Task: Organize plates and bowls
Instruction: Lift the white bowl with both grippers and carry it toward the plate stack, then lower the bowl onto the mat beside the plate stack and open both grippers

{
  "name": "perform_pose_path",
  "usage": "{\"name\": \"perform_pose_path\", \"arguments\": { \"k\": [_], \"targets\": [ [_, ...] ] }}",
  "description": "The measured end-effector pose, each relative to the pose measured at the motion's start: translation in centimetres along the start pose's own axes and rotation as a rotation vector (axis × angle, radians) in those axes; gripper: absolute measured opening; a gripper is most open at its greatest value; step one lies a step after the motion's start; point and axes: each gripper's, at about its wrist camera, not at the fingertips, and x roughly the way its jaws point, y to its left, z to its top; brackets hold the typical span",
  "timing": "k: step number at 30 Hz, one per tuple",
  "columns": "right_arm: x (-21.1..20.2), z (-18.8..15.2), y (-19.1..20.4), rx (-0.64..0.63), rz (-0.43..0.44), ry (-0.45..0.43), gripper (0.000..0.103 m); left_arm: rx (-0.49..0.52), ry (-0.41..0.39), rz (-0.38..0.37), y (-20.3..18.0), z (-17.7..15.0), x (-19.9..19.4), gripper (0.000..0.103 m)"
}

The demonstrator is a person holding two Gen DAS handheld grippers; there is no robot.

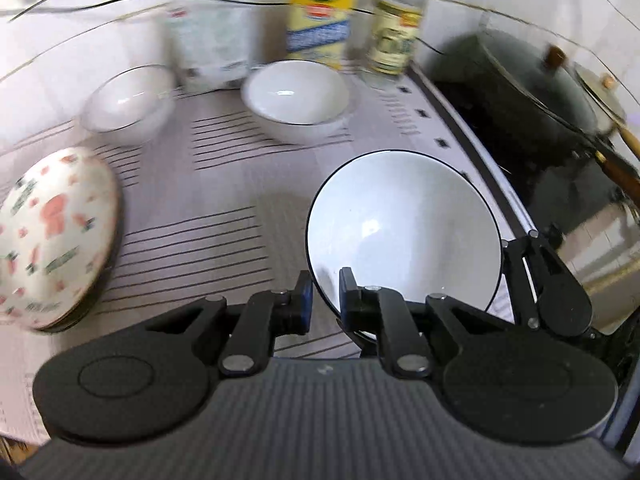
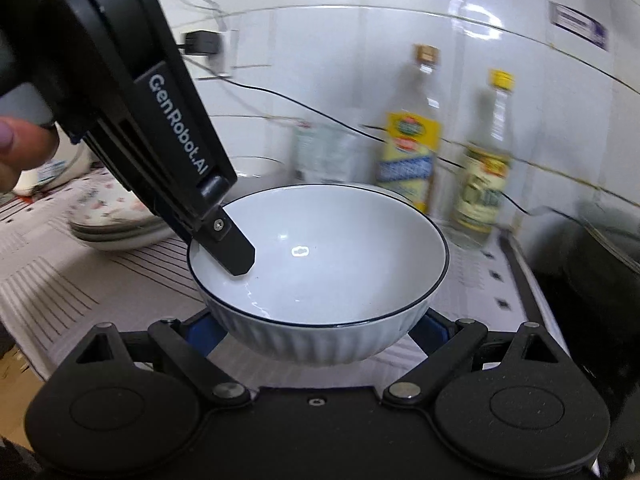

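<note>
My left gripper (image 1: 325,300) is shut on the rim of a white bowl with a dark rim line (image 1: 404,232) and holds it tilted above the counter. In the right wrist view the same bowl (image 2: 320,264) shows with the left gripper's finger (image 2: 236,252) inside its rim. My right gripper (image 2: 320,332) is open, its blue-padded jaws on either side of the bowl's base; whether they touch it I cannot tell. A second white bowl (image 1: 296,100), a clear glass bowl (image 1: 128,104) and a stack of floral plates (image 1: 56,236) stand on the striped cloth.
Two bottles (image 1: 320,20) (image 1: 396,32) and a white packet (image 1: 208,44) stand against the tiled wall. A black wok with a wooden handle (image 1: 552,92) sits on the stove at the right. A cable runs along the wall (image 2: 280,96).
</note>
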Motion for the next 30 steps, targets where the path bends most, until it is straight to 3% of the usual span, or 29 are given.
{"name": "perform_pose_path", "arguments": {
  "k": [11, 17, 23, 30],
  "targets": [
    [5.2, 2.0, 4.1, -0.127, 0.181, 0.020, 0.097, -0.187, 0.014, 0.099, 6.8, -1.6, -0.2, 0.012],
    [7.5, 1.6, 5.3, -0.166, 0.227, 0.060, 0.097, -0.211, 0.046, 0.131, 8.5, -2.2, 1.4, 0.013],
    [10.0, 1.7, 5.2, -0.202, 0.287, 0.149, 0.096, -0.226, 0.115, 0.138, 9.7, -2.4, 3.6, 0.014],
    [10.3, 2.1, 4.8, -0.170, 0.294, 0.215, 0.096, -0.302, 0.154, 0.074, 10.6, -2.2, 4.1, 0.014]
  ]
}}
